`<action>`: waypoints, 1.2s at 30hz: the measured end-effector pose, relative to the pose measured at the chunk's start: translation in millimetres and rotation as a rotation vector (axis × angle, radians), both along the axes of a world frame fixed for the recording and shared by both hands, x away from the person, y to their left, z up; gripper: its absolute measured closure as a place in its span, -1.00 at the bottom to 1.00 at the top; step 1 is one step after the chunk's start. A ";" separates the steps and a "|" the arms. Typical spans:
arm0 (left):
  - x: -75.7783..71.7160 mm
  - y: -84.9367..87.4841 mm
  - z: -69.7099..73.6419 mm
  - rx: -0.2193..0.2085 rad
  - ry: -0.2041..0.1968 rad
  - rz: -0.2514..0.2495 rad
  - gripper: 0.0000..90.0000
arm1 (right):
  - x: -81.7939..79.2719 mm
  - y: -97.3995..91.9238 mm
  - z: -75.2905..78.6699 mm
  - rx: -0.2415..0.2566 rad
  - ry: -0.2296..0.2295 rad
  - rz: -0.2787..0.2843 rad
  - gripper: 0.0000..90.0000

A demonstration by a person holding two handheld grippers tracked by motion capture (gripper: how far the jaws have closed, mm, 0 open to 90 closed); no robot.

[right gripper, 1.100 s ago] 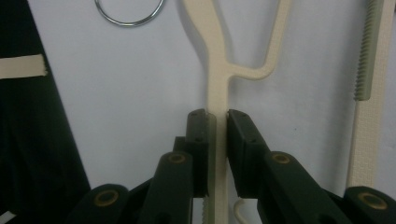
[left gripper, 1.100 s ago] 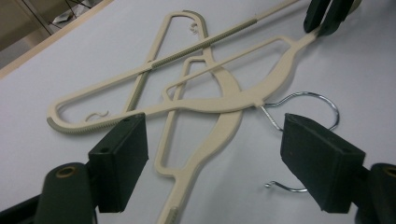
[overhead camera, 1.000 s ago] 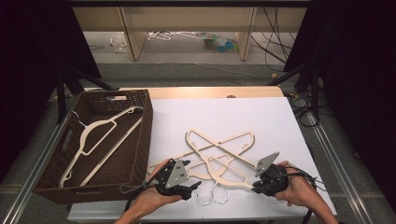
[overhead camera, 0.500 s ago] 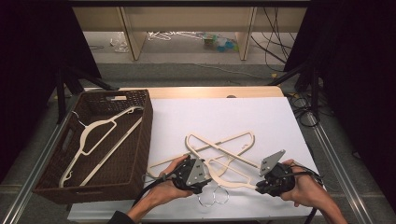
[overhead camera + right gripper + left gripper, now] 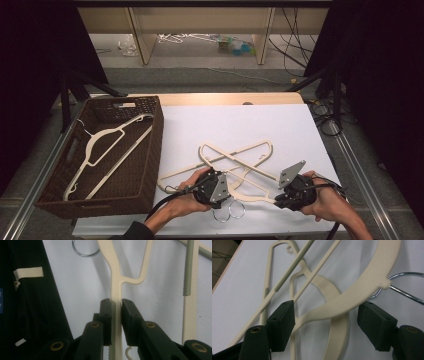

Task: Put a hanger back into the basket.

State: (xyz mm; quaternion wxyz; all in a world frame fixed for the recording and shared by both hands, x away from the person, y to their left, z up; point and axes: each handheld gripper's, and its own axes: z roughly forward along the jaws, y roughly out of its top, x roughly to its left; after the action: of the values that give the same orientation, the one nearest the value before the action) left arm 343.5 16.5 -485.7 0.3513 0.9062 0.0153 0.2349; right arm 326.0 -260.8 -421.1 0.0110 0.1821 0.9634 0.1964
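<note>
My left gripper (image 5: 216, 186) has slid toward three o'clock, jaws wide astride a cream hanger (image 5: 352, 302); my right gripper (image 5: 115, 305) seemingly clamps another's arm (image 5: 115, 285).

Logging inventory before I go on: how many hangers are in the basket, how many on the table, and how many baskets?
Cream hangers in the wicker basket: 1
Cream hangers on the table, tangled: 2
Wicker baskets: 1
Total: 4 things
The right gripper is clamped on one hanger's arm; the left gripper is open around the other.
</note>
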 end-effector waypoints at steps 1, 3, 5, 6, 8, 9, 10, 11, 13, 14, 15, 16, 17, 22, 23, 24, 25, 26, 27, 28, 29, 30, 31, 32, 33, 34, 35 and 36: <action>0.7 -1.5 0.2 -0.008 -0.006 -0.019 -0.31 | 0.1 -0.1 -0.3 0.002 0.001 0.003 0.76; 2.8 -4.1 1.3 0.009 -0.015 -0.063 -0.29 | 0.9 -0.5 -1.2 0.001 0.008 0.010 0.76; 4.4 -6.9 2.0 0.029 -0.034 -0.127 -0.17 | 1.1 -1.3 -2.0 0.003 0.006 0.009 0.76; 4.8 -8.1 2.1 0.036 -0.035 -0.154 -0.11 | 1.5 -2.6 -1.7 0.005 0.003 0.010 0.76; 5.4 -9.6 2.9 0.049 -0.045 -0.194 0.01 | 1.9 -4.1 -2.2 0.007 0.006 0.013 0.76; 5.1 -10.4 3.4 0.060 -0.043 -0.218 0.09 | 2.5 -5.0 -2.5 0.008 0.001 0.015 0.76; 4.4 -11.4 3.1 0.058 -0.049 -0.232 0.19 | 2.3 -5.8 -2.6 0.007 0.009 0.015 0.76; 3.9 -12.3 3.2 0.058 -0.056 -0.246 0.24 | 2.7 -6.8 -2.6 0.008 0.007 0.016 0.76; 3.4 -13.4 3.9 0.068 -0.071 -0.273 0.35 | 3.7 -9.2 -3.6 0.011 0.006 0.014 0.76; 4.0 -14.2 5.3 0.080 -0.081 -0.287 0.35 | 4.0 -9.6 -3.9 0.012 0.007 0.015 0.76; 4.0 -14.9 6.3 0.092 -0.084 -0.305 0.38 | 4.4 -10.3 -4.4 0.012 0.011 0.016 0.76; 3.6 -15.3 7.3 0.100 -0.093 -0.315 0.42 | 4.1 -11.4 -4.6 0.014 0.014 0.013 0.76; 3.8 -16.0 8.6 0.106 -0.095 -0.321 0.42 | 4.1 -11.4 -4.6 0.014 0.014 0.013 0.76; 1.9 -21.4 18.1 0.152 -0.123 -0.342 0.52 | 6.1 -16.3 -5.6 0.026 0.005 0.014 0.76; 2.2 -21.8 20.0 0.146 -0.123 -0.342 0.54 | 5.6 -17.6 -5.4 0.028 0.012 0.001 0.75; 2.6 -22.3 23.1 0.144 -0.129 -0.342 0.58 | 6.6 -19.8 -4.6 0.037 -0.005 -0.012 0.72; 2.8 -22.6 25.8 0.143 -0.135 -0.343 0.58 | 6.6 -19.8 -4.6 0.037 -0.005 -0.012 0.72; 3.6 -22.9 30.3 0.128 -0.144 -0.336 0.61 | 6.9 -20.7 -3.3 0.041 -0.015 -0.022 0.65; 4.9 -23.2 34.2 0.117 -0.143 -0.333 0.65 | 6.8 -22.1 -0.2 0.057 -0.029 -0.043 0.60; 6.7 -23.2 38.2 0.099 -0.162 -0.324 0.69 | 7.4 -23.6 2.7 0.075 -0.053 -0.054 0.50; 8.3 -22.9 41.4 0.096 -0.173 -0.321 0.74 | 7.9 -24.9 5.8 0.101 -0.073 -0.061 0.40; 10.1 -22.6 45.9 0.080 -0.178 -0.310 0.77 | 7.5 -25.4 7.9 0.110 -0.095 -0.084 0.33; 12.1 -22.3 49.6 0.069 -0.183 -0.305 0.84 | 8.1 -27.3 14.6 0.129 -0.145 -0.122 0.22; 13.6 -22.0 53.1 0.067 -0.191 -0.299 0.84 | 8.1 -27.3 14.6 0.129 -0.145 -0.122 0.22; 16.4 -21.8 58.3 0.055 -0.204 -0.286 0.86 | 7.5 -27.9 16.8 0.135 -0.158 -0.139 0.17; 17.9 -21.5 61.5 0.051 -0.208 -0.282 0.89 | 6.9 -28.6 20.0 0.157 -0.182 -0.173 0.10; 21.4 -20.2 68.6 0.013 -0.197 -0.256 0.91 | 7.6 -30.6 24.9 0.178 -0.223 -0.190 0.06; 21.4 -20.2 68.6 0.013 -0.197 -0.256 0.91 | 7.6 -30.6 24.9 0.178 -0.223 -0.190 0.06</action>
State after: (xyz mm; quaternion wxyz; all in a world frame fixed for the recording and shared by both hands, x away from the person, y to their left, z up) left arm 364.9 -3.7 -417.0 0.3721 0.8756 -0.1363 0.2761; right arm 333.6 -291.4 -396.2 0.1202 0.2497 0.9135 0.2979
